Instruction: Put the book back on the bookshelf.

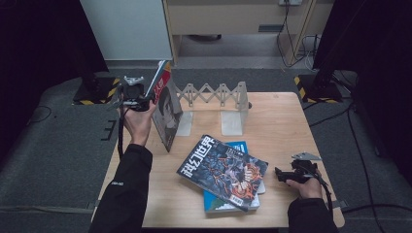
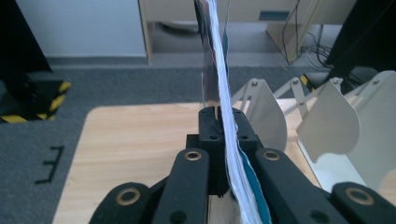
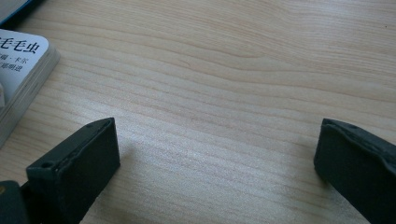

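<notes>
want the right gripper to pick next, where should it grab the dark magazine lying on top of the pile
Grip the magazine at its right edge, coming in low from the right gripper side. It lies flat and skewed on the blue book, and that corner overhangs toward the open jaws.

**Books and folding rack share a wooden desk**

A pale wooden desk (image 1: 282,121) stands on grey carpet (image 1: 58,160). At its twelve o'clock edge sits a white accordion book rack (image 1: 214,94). Toward six o'clock, a dark illustrated magazine (image 1: 223,167) lies flat atop a blue book (image 1: 240,145). At ten o'clock, another magazine (image 1: 165,109) stands nearly upright beside the rack.
</notes>
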`<action>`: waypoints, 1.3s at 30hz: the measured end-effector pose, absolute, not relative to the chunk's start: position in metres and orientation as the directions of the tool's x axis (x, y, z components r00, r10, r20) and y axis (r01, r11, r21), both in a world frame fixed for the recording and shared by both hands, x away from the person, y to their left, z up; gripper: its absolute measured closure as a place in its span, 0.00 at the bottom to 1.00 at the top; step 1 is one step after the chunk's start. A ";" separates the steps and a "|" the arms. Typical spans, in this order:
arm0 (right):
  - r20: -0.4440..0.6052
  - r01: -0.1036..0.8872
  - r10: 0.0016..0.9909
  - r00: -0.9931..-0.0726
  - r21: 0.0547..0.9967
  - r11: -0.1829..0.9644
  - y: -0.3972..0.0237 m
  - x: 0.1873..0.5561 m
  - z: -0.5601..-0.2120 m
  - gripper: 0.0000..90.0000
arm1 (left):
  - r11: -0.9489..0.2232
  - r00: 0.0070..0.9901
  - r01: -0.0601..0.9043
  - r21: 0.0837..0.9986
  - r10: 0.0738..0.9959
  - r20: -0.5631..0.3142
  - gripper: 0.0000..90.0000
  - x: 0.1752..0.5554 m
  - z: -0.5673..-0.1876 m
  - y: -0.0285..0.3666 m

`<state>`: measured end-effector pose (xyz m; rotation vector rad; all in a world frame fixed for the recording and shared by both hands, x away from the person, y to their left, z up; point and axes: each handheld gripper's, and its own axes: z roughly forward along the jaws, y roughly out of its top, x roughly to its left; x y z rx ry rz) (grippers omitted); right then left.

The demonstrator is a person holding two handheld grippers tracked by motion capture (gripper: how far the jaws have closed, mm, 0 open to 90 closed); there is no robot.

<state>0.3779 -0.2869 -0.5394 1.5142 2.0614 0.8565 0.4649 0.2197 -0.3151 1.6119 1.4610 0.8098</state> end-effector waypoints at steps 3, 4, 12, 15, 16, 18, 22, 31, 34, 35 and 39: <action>0.004 0.675 0.950 -0.311 0.705 0.218 -0.288 0.378 -0.540 0.00 | -0.022 0.123 0.446 0.895 0.992 -0.037 0.96 0.464 -0.316 0.216; 0.004 0.676 0.951 -0.309 0.704 0.217 -0.287 0.378 -0.540 0.00 | -0.028 0.122 0.435 0.900 0.992 -0.029 0.96 0.463 -0.318 0.215; 0.005 0.676 0.950 -0.311 0.704 0.217 -0.287 0.378 -0.540 0.00 | -0.049 0.116 0.403 0.914 0.993 0.002 0.96 0.456 -0.332 0.220; 0.005 0.676 0.950 -0.311 0.704 0.218 -0.287 0.378 -0.540 0.00 | -0.043 0.116 0.396 0.917 0.993 -0.004 0.95 0.454 -0.333 0.222; 0.005 0.676 0.950 -0.312 0.704 0.218 -0.287 0.378 -0.540 0.00 | -0.040 0.122 0.397 0.917 0.992 -0.010 0.95 0.454 -0.333 0.223; 0.006 0.676 0.950 -0.311 0.704 0.217 -0.287 0.378 -0.540 0.00 | -0.044 0.133 0.400 0.916 0.991 -0.011 0.94 0.453 -0.334 0.223; 0.005 0.676 0.950 -0.312 0.704 0.218 -0.287 0.378 -0.540 0.00 | -0.024 0.161 0.393 0.919 0.986 -0.043 0.86 0.450 -0.336 0.224; 0.005 0.676 0.950 -0.312 0.704 0.218 -0.287 0.378 -0.540 0.00 | -0.031 0.234 0.333 0.942 0.971 -0.050 0.62 0.435 -0.336 0.232; 0.005 0.676 0.950 -0.311 0.704 0.217 -0.287 0.378 -0.540 0.00 | -0.037 0.253 0.318 0.948 0.966 -0.047 0.56 0.427 -0.337 0.233; 0.005 0.676 0.950 -0.312 0.704 0.218 -0.287 0.378 -0.540 0.00 | -0.036 0.257 0.310 0.950 0.965 -0.048 0.54 0.424 -0.338 0.234; 0.006 0.676 0.950 -0.311 0.704 0.216 -0.287 0.378 -0.540 0.00 | -0.038 0.275 0.315 0.948 0.960 -0.053 0.49 0.415 -0.344 0.237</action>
